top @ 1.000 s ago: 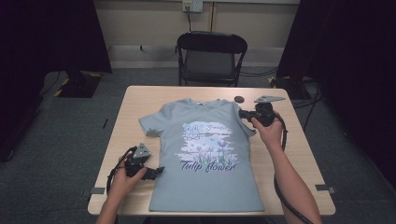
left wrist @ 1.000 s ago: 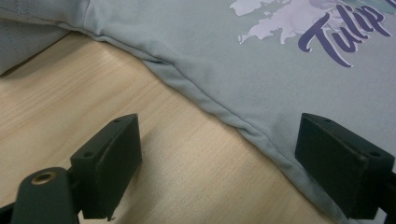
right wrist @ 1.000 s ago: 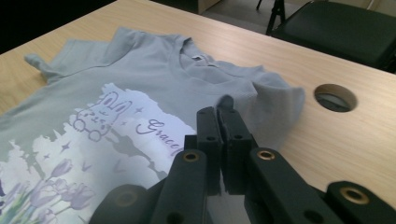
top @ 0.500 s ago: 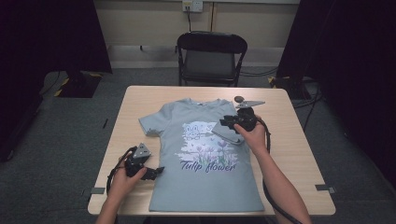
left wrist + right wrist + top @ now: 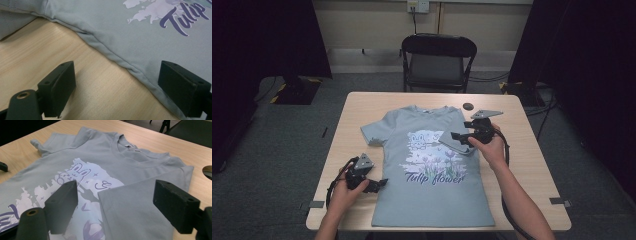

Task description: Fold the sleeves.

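A grey-blue T-shirt with a rabbit and "Tulip flower" print lies flat on the wooden table. Its right sleeve is folded inward over the chest print. My right gripper hovers just over that folded sleeve; its jaws have just been opening and stand wide, and the cloth lies below them, ungripped. My left gripper rests at the shirt's left side seam, open, one jaw over bare wood and the other over the fabric edge.
A black folding chair stands behind the table's far edge. A small dark round object lies on the table just beyond the shirt's collar. The shirt's left sleeve lies spread out. Cables trail on the floor at right.
My right gripper carried the sleeve from the shirt's right edge leftward onto the chest, then opened and let it go. The left hand stayed put.
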Motion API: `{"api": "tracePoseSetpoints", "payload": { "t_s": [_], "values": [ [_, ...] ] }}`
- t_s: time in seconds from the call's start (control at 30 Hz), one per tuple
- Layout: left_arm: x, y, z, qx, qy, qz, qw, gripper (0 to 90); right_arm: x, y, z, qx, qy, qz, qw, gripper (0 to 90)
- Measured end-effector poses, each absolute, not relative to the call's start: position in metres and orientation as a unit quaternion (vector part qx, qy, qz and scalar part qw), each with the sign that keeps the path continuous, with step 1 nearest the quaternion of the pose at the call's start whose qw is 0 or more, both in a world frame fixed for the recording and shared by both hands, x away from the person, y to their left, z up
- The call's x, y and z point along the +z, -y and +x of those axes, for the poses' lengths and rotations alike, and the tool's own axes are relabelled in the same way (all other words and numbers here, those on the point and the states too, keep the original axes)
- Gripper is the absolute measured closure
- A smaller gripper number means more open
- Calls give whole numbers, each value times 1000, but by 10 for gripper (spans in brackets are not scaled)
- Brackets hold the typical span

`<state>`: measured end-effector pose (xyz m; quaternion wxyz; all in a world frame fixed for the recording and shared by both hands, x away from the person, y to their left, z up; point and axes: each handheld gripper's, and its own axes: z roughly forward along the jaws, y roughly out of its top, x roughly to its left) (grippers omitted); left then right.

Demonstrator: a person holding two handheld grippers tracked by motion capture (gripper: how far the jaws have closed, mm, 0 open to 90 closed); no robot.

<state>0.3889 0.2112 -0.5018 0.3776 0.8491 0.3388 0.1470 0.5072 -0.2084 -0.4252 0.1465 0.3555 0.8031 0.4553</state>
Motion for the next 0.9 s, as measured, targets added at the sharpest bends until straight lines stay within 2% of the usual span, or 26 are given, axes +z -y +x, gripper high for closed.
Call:
{"api": "tracePoseSetpoints", "payload": {
  "t_s": [0.3,0.9],
  "values": [
    [-502,-211,389,147,-339,849,377,140,-426,221,498,456,-803,353,147,133],
    [-502,-211,389,147,-339,849,377,140,-425,239,483,452,-813,336,148,132]
  ]
}}
